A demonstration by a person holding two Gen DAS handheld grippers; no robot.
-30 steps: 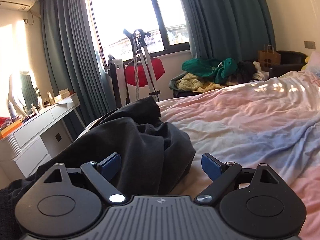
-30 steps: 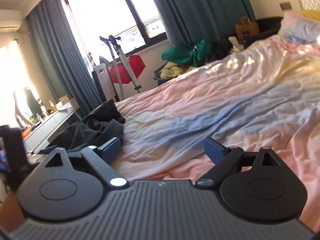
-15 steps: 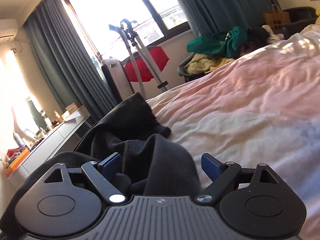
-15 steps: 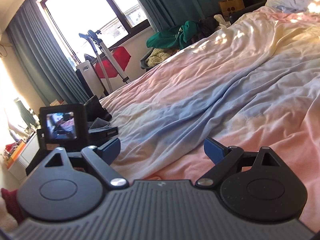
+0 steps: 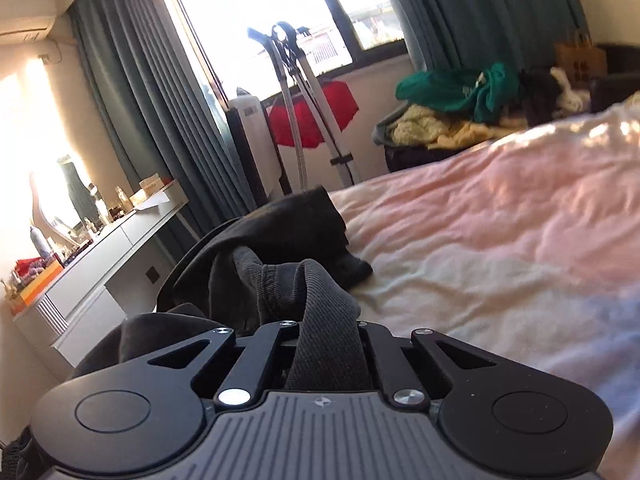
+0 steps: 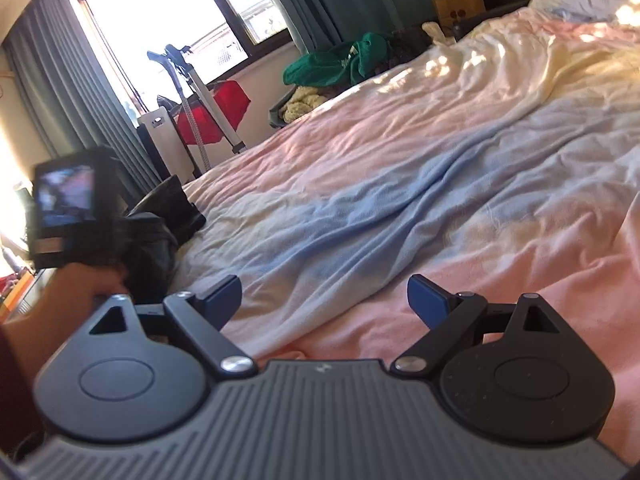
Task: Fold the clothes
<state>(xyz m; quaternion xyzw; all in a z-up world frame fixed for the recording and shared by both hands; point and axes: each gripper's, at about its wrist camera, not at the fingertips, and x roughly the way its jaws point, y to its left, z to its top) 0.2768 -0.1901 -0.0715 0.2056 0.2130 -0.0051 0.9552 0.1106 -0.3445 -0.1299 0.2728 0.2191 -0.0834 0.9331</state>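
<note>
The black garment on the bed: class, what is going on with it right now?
A person is starting to fold clothes with two hand-held grippers. The left hand-held gripper has shut on a fold of the black garment, which lies crumpled at the edge of the bed. The right hand-held gripper is open over the bedcover, holding nothing.
</note>
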